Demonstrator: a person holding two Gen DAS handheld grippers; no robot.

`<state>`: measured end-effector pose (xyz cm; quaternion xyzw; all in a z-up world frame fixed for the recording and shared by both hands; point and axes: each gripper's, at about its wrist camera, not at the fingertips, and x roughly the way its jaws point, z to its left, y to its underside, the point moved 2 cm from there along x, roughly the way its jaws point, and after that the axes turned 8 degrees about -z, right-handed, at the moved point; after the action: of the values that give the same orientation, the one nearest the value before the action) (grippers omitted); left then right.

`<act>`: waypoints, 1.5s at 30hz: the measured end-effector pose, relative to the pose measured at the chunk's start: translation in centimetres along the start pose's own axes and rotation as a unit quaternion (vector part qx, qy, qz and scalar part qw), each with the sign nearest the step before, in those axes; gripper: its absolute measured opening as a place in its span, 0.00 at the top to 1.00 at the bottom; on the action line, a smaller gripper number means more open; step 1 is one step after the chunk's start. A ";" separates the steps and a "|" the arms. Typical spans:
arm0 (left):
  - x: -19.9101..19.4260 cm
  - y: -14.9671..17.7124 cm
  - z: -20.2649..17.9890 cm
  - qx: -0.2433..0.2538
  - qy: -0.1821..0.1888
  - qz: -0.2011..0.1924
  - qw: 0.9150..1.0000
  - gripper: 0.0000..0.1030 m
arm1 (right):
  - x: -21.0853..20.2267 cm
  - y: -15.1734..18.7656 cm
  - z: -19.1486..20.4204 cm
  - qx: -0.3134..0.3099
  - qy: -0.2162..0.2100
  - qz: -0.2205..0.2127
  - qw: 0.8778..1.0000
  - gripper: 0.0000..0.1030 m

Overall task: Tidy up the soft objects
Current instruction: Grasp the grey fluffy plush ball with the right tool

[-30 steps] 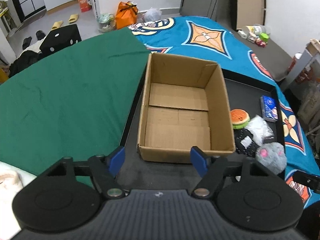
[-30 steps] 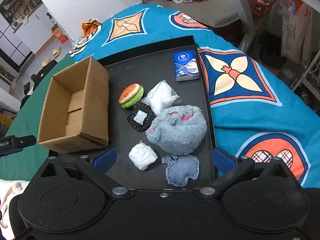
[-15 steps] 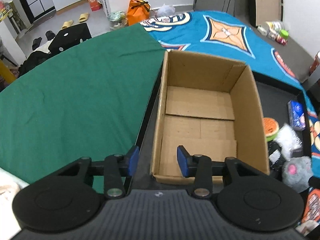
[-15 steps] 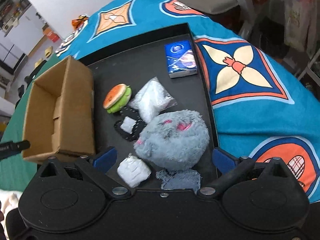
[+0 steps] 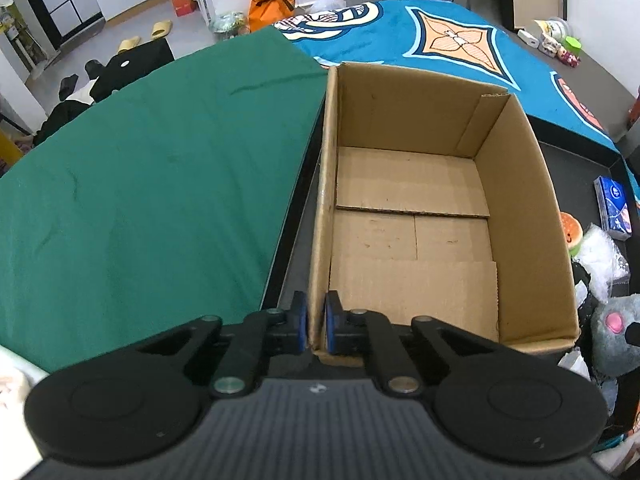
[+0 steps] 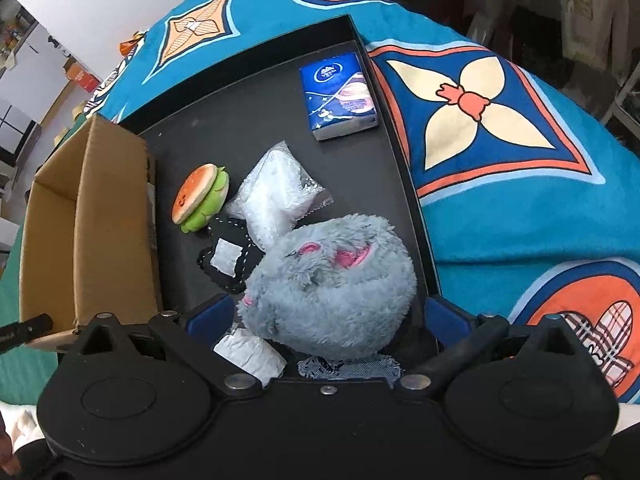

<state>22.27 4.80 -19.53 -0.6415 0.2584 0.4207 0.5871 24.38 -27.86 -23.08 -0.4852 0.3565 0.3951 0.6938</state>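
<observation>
An empty cardboard box stands on a black tray. My left gripper is shut on the box's near left wall. My right gripper is open, its fingers on either side of a grey plush mouse, not pressing it. Beside the mouse lie a burger plush, a clear bag of white stuffing, a black patch, a white wad and a denim piece. The box also shows in the right wrist view.
A blue tissue pack lies at the tray's far right. The tray sits on a blue patterned blanket. A green cloth covers the surface left of the box. Floor clutter and an orange bag lie beyond.
My left gripper moved left and closed on the box's left wall. My right gripper moved forward and down, so the grey mouse now sits between its open fingers.
</observation>
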 end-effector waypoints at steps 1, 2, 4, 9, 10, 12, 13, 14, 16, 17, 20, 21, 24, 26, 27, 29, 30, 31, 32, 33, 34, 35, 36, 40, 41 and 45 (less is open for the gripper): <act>0.0 0.2 0.0 0.001 0.000 0.000 1.000 0.92 | 0.1 0.0 0.0 0.002 0.002 0.001 1.000 0.00; -0.1 0.3 0.0 0.002 0.002 0.000 1.000 0.93 | 0.2 -0.1 -0.1 0.003 0.003 0.001 1.000 0.00; -0.4 0.6 0.0 0.004 0.007 -0.001 1.000 0.93 | 0.4 -0.1 0.0 0.005 0.003 0.003 1.000 0.00; -1.0 1.1 0.4 0.012 0.014 0.003 1.000 0.93 | 1.0 -0.2 -0.2 0.028 -0.003 0.011 1.000 0.00; -1.1 1.3 0.6 0.014 0.015 0.005 1.000 0.93 | 1.1 -0.2 -0.1 0.029 -0.002 0.011 1.000 0.00; -1.2 1.6 0.8 0.014 0.016 0.008 1.000 0.93 | 1.4 -0.1 0.1 0.031 0.002 0.013 0.999 0.00; -1.2 1.7 0.9 0.015 0.017 0.010 1.000 0.93 | 1.5 -0.1 0.2 0.032 0.003 0.014 0.999 0.00; -1.3 1.7 1.0 0.015 0.019 0.011 1.000 0.93 | 1.7 0.0 0.2 0.033 0.005 0.016 0.999 0.00; -1.5 1.8 1.1 0.015 0.022 0.014 1.000 0.93 | 2.1 0.3 0.4 0.032 0.009 0.020 0.999 0.00; -1.5 1.9 1.2 0.014 0.023 0.016 1.000 0.93 | 2.2 0.4 0.4 0.031 0.011 0.020 0.999 0.00; -1.6 2.1 1.4 0.017 0.025 0.019 0.999 0.93 | 2.3 0.6 0.6 0.027 0.019 0.013 0.999 0.02; -1.5 2.2 1.4 0.017 0.025 0.020 0.999 0.93 | 2.4 0.7 0.6 0.023 0.023 0.012 0.999 0.06; -1.4 2.1 1.6 0.016 0.030 0.025 0.999 0.93 | 2.6 0.8 0.9 0.017 0.027 0.008 0.999 0.16; -1.3 2.1 1.8 0.015 0.033 0.027 0.999 0.93 | 2.7 0.9 0.9 0.019 0.021 0.011 1.000 0.20; -1.2 2.1 1.8 0.014 0.036 0.028 0.999 0.93 | 2.6 1.0 1.0 0.016 0.024 0.008 1.000 0.22; -1.1 1.8 2.0 0.011 0.040 0.030 0.999 0.92 | 2.3 1.2 1.2 0.008 0.028 0.001 1.000 0.24; -1.0 1.8 2.1 0.008 0.042 0.032 0.999 0.92 | 2.2 1.3 1.3 0.006 0.028 -0.001 1.000 0.24; -1.0 1.8 2.2 0.006 0.044 0.033 0.998 0.92 | 2.1 1.3 1.3 0.005 0.029 -0.001 1.000 0.24; -1.0 1.9 2.3 0.003 0.046 0.034 0.998 0.92 | 2.0 1.3 1.3 0.004 0.030 -0.002 1.000 0.24; -1.0 1.8 2.5 0.001 0.047 0.035 0.998 0.92 | 1.8 1.3 1.3 0.006 0.030 -0.003 1.000 0.24; -1.0 1.8 2.7 -0.001 0.047 0.036 0.998 0.92 | 1.6 1.3 1.3 0.007 0.029 -0.004 1.000 0.24; -1.0 1.9 2.8 -0.004 0.047 0.036 0.998 0.91 | 1.4 1.3 1.3 0.005 0.029 -0.006 1.000 0.24; -0.9 1.9 3.0 -0.008 0.048 0.037 0.998 0.91 | 1.2 1.3 1.4 0.003 0.030 -0.011 0.999 0.24; -1.0 1.9 3.7 -0.017 0.044 0.033 0.998 0.91 | 0.1 1.2 1.6 -0.001 0.031 -0.028 0.999 0.24; -1.1 2.0 3.8 -0.017 0.044 0.031 0.998 0.91 | -0.2 1.2 1.7 -0.002 0.030 -0.032 0.999 0.24; -1.0 2.3 4.1 -0.028 0.048 0.021 0.998 0.91 | -1.3 1.4 2.4 -0.011 0.025 -0.046 0.999 0.24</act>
<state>18.92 8.25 -19.72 -0.6712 0.2877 0.4090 0.5472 22.79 -25.52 -21.81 -0.5182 0.3465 0.3547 0.6968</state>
